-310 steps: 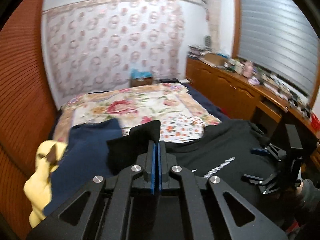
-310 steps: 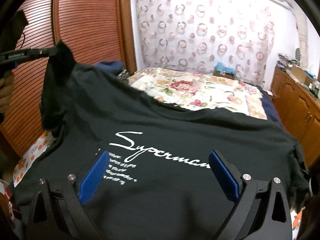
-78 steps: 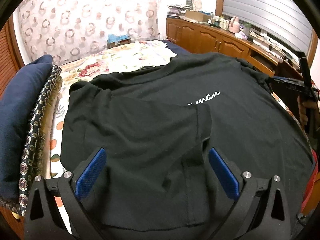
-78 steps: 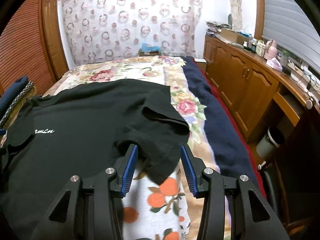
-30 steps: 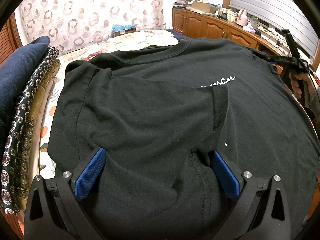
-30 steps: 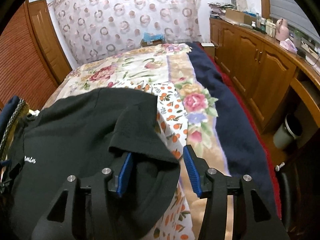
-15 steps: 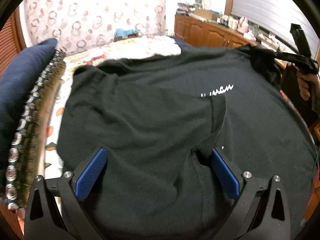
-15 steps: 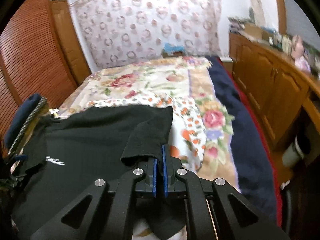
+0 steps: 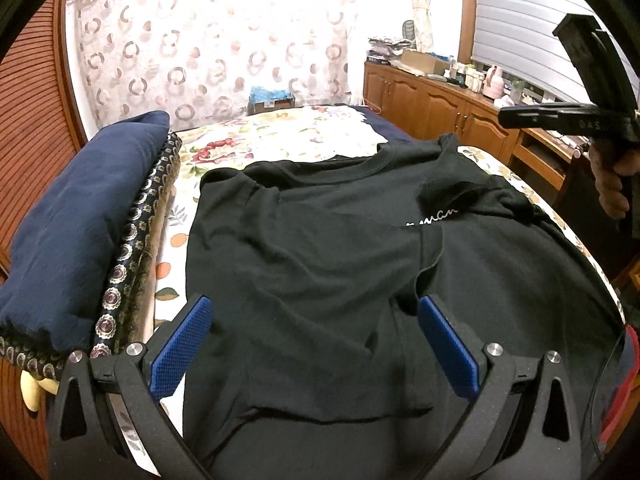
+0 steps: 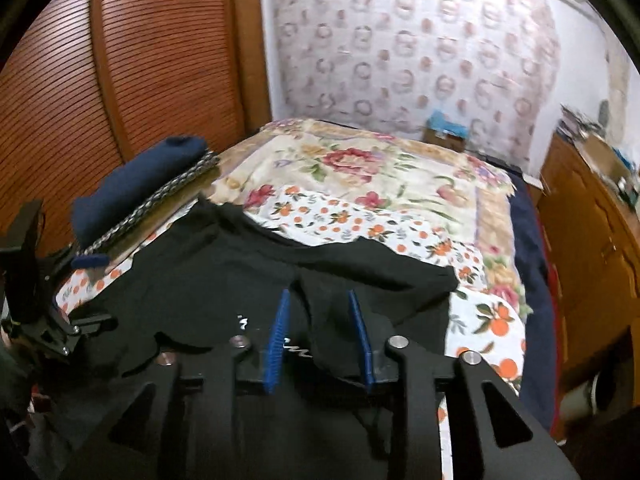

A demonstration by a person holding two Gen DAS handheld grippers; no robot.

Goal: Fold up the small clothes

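The black T-shirt (image 9: 320, 264) lies spread on the floral bedspread (image 9: 280, 136), both sleeves turned in over its front so that only the tail of the white lettering (image 9: 432, 218) shows between the folds (the rest is covered by cloth). Over its lower part hangs the left gripper (image 9: 316, 344), blue pads set wide apart and holding nothing, the shirt below them untouched. The right gripper (image 10: 320, 332) sits above the shirt's right folded sleeve (image 10: 360, 280); its jaws have just been opening and stand part-way apart, with the cloth lying under and between the pads but not pinched by them. In the left wrist view that same tool appears at the far right edge, with a hand (image 9: 612, 184) wrapped round its grip. Beside the shirt, on its left, rests a stack of folded clothes (image 9: 80, 224), navy on top. A wooden cabinet (image 9: 432, 108) runs along the far side of the bed.
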